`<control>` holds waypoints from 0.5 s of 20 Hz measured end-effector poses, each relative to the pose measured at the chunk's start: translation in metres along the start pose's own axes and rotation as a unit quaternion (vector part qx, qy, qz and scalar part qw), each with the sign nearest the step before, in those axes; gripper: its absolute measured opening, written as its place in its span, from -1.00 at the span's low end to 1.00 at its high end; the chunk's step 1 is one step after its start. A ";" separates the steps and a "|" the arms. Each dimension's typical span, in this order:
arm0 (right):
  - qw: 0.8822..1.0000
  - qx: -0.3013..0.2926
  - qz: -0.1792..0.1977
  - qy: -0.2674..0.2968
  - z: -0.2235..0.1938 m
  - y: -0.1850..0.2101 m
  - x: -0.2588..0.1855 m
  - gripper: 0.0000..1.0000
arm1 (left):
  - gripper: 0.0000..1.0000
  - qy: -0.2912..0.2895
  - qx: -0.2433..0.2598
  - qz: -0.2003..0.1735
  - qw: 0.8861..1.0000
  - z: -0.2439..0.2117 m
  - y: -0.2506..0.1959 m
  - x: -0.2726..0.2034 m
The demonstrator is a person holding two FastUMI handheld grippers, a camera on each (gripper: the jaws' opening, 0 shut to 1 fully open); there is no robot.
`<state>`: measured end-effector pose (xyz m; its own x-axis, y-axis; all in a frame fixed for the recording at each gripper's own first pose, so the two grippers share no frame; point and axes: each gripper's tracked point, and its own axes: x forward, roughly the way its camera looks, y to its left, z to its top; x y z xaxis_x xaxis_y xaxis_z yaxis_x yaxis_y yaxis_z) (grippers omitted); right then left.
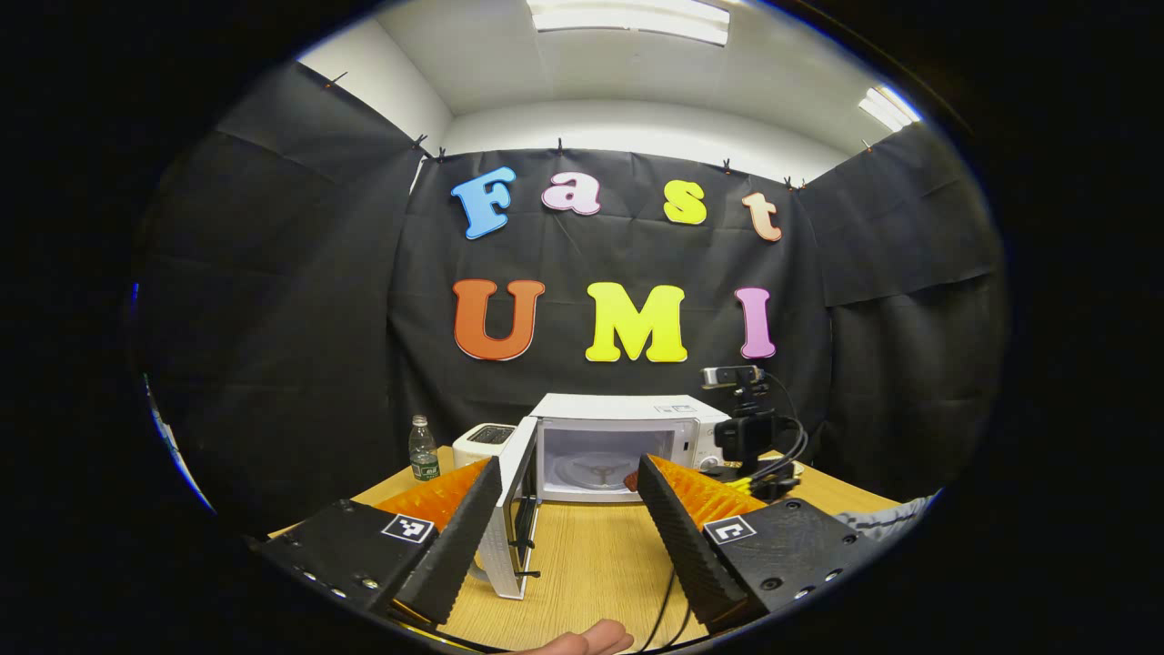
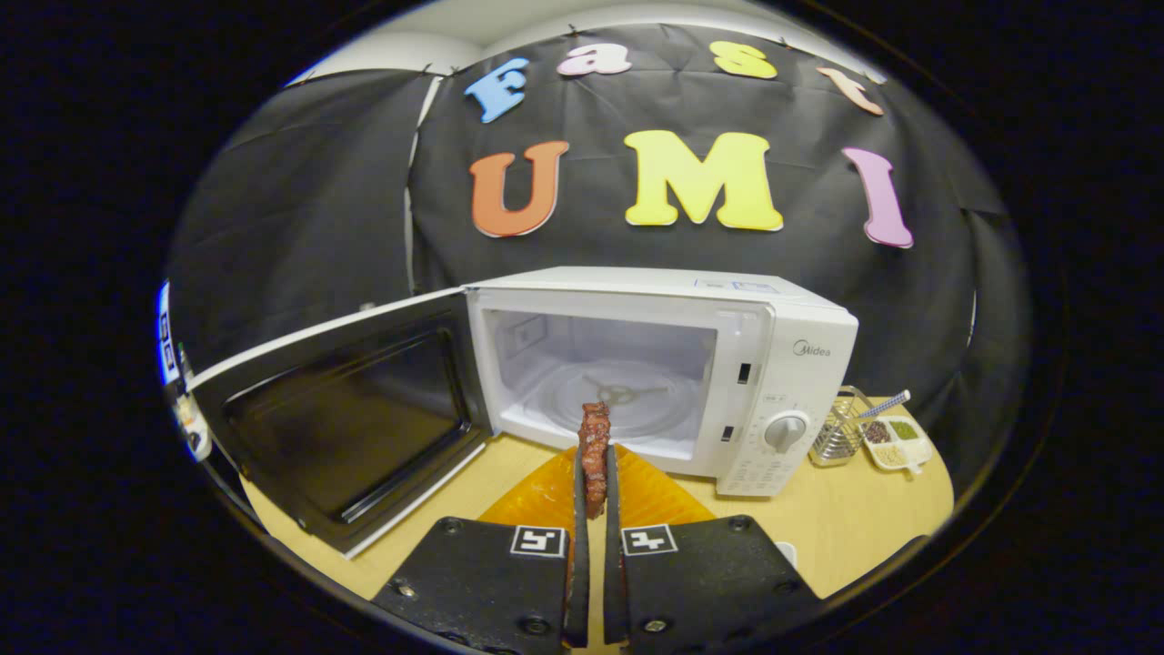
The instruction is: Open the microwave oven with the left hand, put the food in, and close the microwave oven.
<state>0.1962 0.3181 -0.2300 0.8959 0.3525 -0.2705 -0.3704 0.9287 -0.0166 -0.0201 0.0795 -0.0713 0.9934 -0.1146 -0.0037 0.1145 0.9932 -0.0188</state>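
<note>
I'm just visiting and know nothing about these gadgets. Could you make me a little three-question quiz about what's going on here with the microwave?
1. True or false: the microwave door is shut.
2. What does the right gripper hold? A) a bottle B) a strip of reddish-brown food C) nothing
3. Fill in: the left gripper has its fingers spread ____, holding nothing.

Key
1. False: the door is swung wide and the glass turntable inside the microwave shows.
2. B: both fingers press on the food, which stands in front of the opening, not yet inside.
3. Open.
</note>
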 end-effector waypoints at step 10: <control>0.956 0.265 -0.116 -0.036 -0.015 0.014 0.141 -0.81 | 0.84 0.007 0.008 -0.011 1.000 -0.001 0.005 -0.002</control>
<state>0.3134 0.3794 -0.2831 0.9603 0.1189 -0.2525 0.0005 0.9038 0.4279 -0.0211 0.0843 -0.0719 0.9905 -0.1363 -0.0182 0.1363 0.9907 -0.0038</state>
